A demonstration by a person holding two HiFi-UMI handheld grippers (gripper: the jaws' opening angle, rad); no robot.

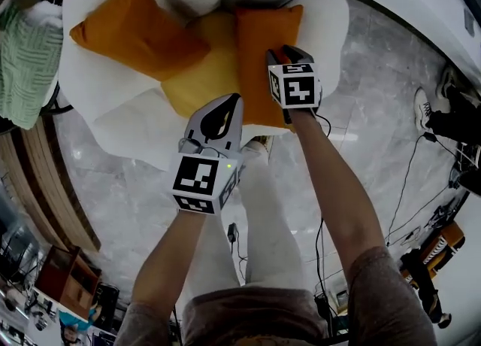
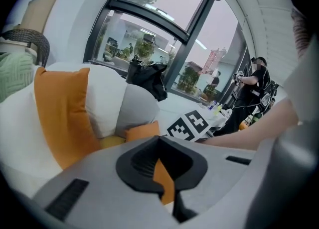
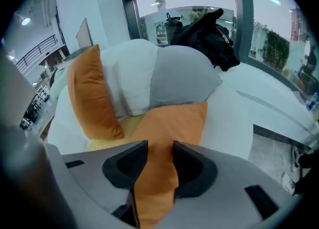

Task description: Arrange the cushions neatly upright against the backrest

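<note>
A white rounded sofa [image 1: 113, 104] holds three cushions. One orange cushion [image 1: 135, 28] leans at the left against the white back pillow [image 3: 129, 76]. Flat on the seat in the middle is a yellow cushion [image 1: 199, 74]. The second orange cushion [image 1: 259, 44] lies partly over it at the right. My right gripper [image 1: 288, 53] hovers just over this cushion's near part with its jaws open, and the orange fabric [image 3: 172, 123] shows in the gap between them. My left gripper [image 1: 234, 100] is shut and empty, over the sofa's front edge near the yellow cushion.
A grey back pillow [image 3: 179, 81] sits beside the white one. A green knit throw [image 1: 26, 59] lies on furniture at the left. Marble floor with cables [image 1: 409, 179] spreads to the right. A black bag [image 3: 209, 34] rests on the window ledge, and another person [image 2: 256, 83] stands beyond.
</note>
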